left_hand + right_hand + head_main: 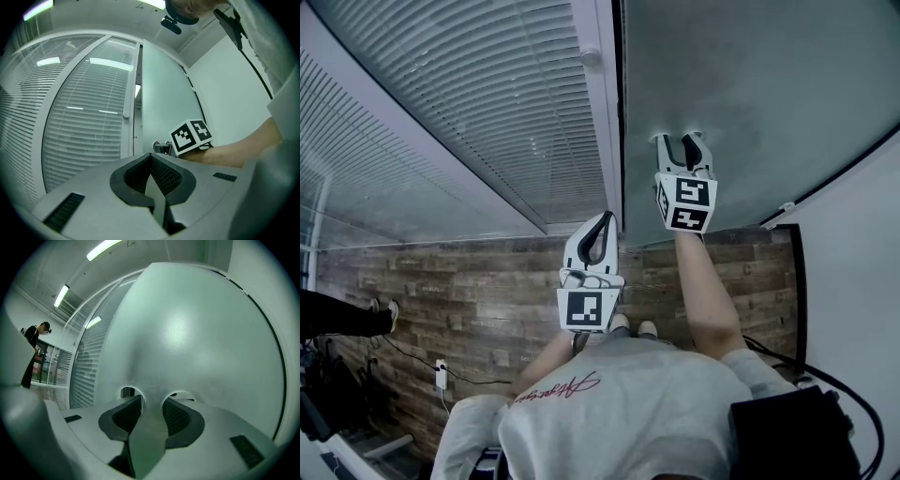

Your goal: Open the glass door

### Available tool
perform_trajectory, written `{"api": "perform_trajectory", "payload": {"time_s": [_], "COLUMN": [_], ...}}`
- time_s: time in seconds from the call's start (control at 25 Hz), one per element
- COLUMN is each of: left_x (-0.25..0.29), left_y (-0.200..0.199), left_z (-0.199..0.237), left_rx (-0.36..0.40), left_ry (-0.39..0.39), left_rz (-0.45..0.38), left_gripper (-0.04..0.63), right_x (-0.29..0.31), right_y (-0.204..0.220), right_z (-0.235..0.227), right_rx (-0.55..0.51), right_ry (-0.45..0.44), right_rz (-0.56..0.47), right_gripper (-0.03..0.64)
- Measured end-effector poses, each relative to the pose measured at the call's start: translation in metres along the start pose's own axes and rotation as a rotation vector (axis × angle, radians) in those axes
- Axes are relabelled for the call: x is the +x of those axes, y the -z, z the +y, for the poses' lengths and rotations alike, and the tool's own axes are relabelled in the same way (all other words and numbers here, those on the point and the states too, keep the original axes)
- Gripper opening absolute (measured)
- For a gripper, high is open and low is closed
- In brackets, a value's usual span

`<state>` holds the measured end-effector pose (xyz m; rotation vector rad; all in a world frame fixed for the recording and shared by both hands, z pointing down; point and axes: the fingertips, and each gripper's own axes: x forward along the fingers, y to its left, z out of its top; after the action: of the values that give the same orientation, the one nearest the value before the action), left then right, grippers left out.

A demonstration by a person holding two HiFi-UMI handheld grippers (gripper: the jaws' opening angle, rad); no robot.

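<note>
The frosted glass door (750, 84) fills the upper right of the head view. My right gripper (682, 141) points level at it, with its fingertips against the pane. In the right gripper view the door (187, 333) is close ahead, and my right gripper (152, 401) has its pads pressed on a pale door handle (150, 432). The left gripper view shows that handle (161, 148) as a metal lever beside the right gripper's marker cube (191, 136). My left gripper (606, 220) hangs lower and to the left, near the door frame. It (151, 157) is shut and holds nothing.
A curved glass wall with blinds (469, 112) runs left of the white door post (602, 112). A white wall (853, 281) stands to the right. On the wooden floor (469, 281) lie a cable and plug (441, 375). Another person's legs (347, 314) show at far left.
</note>
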<state>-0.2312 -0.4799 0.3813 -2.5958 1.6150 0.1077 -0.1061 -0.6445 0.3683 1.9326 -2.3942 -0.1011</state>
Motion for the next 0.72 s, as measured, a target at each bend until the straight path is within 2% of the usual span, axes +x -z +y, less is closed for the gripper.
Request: {"api": "perform_trajectory", "payload": {"time_s": [0.2, 0.44, 0.72], "left_x": [-0.001, -0.009, -0.02], "left_y": [-0.003, -0.002, -0.01], "left_z": [-0.006, -0.026, -0.051], "left_rx": [-0.028, -0.016, -0.003], "left_ry": [0.02, 0.077, 0.085], "left_rz": [-0.01, -0.003, -0.033], "left_gripper": [0.006, 0.008, 0.008], "right_x": [-0.014, -0.042, -0.076], "right_y": [0.0, 0.001, -0.002], "right_z": [0.004, 0.006, 0.006], "right_rx": [-0.007, -0.01, -0.009], "right_ry": [-0.009, -0.013, -0.041], "right_rz": [-0.002, -0.01, -0.022], "right_gripper": [0.156, 0.156, 0.156]}}
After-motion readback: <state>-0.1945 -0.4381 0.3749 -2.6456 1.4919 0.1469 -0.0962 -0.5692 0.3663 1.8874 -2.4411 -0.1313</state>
